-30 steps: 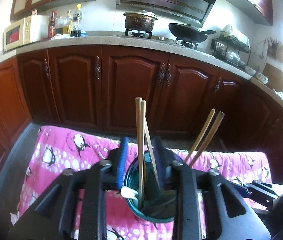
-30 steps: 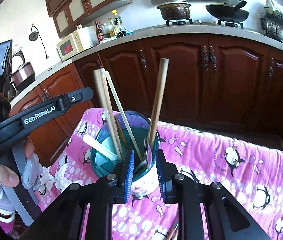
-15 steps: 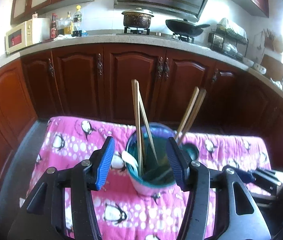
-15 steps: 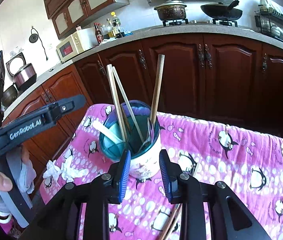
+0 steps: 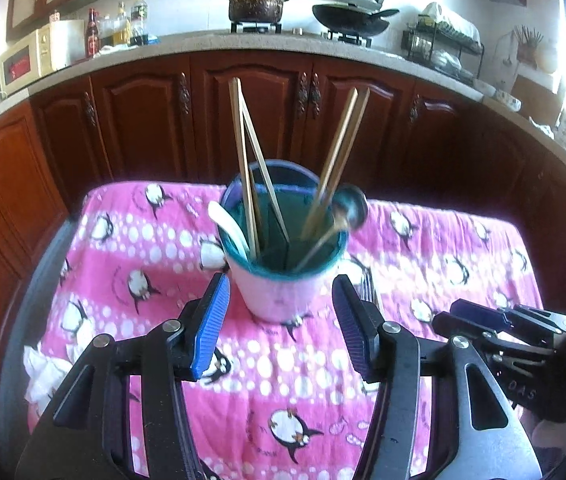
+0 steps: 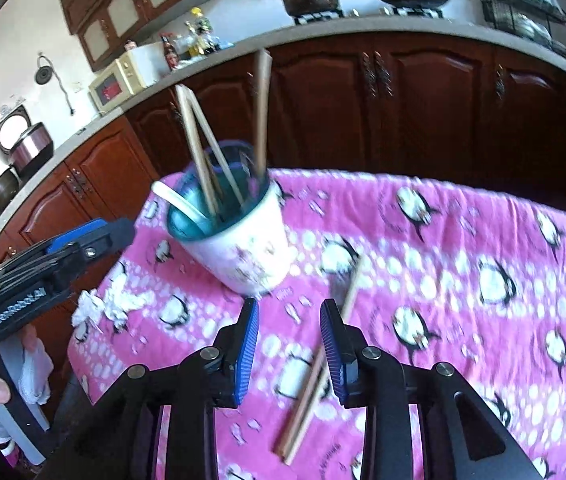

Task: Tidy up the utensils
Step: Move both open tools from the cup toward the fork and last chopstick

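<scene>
The left gripper [image 5: 279, 286] is released: its jaws have just been opening, and the blue pads [image 5: 208, 326] now stand wide and press on nothing. The utensil cup [image 5: 273, 292] stands upright on the pink penguin cloth [image 5: 123, 240] at the gripper's 12 o'clock. The cup's foot shows between the two fingertips, clear of both.

Around the cup's teal rim, from left to right:
- A white spoon [image 5: 227, 224] leans out at 9 o'clock.
- A pair of chopsticks [image 5: 243, 152] rises at about 11 o'clock.
- A second chopstick pair [image 5: 341, 148] slants toward 1 o'clock.
- A metal spoon [image 5: 349, 208] has its bowl over the rim at 2 o'clock.

A fork [image 5: 367, 290] lies on the cloth just beside the cup, at its 4 o'clock, partly hidden by the gripper's right finger.

In the right wrist view a crumpled tissue [image 6: 111, 300] lies on the cloth at the cup's 8 o'clock, near the edge.

The right gripper [image 6: 289, 310] is also unclenched. Its jaws have just been opening to a narrower gap, and nothing is gripped between them. The cup is at its 11 o'clock, a little apart. A loose pair of chopsticks [image 6: 315, 376] lies flat on the cloth under it, running from 1 o'clock down to 6 o'clock close past the right-hand pad. Motion blur hides whether that pad touches them.
</scene>
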Demonstrator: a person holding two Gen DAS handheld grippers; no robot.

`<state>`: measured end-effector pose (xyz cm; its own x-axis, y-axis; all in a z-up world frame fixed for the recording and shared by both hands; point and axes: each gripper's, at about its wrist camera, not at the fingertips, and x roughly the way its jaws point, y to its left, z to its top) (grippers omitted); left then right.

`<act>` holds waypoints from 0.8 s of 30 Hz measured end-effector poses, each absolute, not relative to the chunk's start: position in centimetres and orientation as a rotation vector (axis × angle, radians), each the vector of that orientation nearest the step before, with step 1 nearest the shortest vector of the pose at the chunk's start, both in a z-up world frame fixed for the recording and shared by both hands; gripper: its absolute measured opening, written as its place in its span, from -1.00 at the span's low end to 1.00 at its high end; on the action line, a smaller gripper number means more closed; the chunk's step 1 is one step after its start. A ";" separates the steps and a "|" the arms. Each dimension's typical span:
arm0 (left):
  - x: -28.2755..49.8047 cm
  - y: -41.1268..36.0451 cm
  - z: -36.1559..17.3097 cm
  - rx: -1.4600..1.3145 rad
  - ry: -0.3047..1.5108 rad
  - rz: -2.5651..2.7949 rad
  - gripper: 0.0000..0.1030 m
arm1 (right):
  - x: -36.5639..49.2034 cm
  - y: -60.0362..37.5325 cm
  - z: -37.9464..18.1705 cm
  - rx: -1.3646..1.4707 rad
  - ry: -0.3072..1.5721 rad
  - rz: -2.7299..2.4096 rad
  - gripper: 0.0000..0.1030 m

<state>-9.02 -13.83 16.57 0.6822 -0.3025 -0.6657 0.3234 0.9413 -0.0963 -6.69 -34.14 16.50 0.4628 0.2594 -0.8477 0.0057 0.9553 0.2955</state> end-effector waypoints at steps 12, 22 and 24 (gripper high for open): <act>-9.4 -14.3 13.5 0.058 0.815 -0.342 0.03 | -8.0 -36.3 12.0 0.326 1.186 0.099 -0.42; -9.2 -13.9 10.9 0.038 0.889 -0.346 0.03 | -6.0 -35.9 9.5 0.344 1.233 0.104 -0.42; -9.1 -13.9 10.4 0.037 0.903 -0.347 0.03 | -4.8 -35.7 8.7 0.347 1.249 0.109 -0.42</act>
<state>-9.15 -13.93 10.43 0.5670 -0.2802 -0.7746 0.3110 0.9436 -0.1136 -4.84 -35.67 8.71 0.3191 0.2686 -0.9089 0.1075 0.9426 0.3163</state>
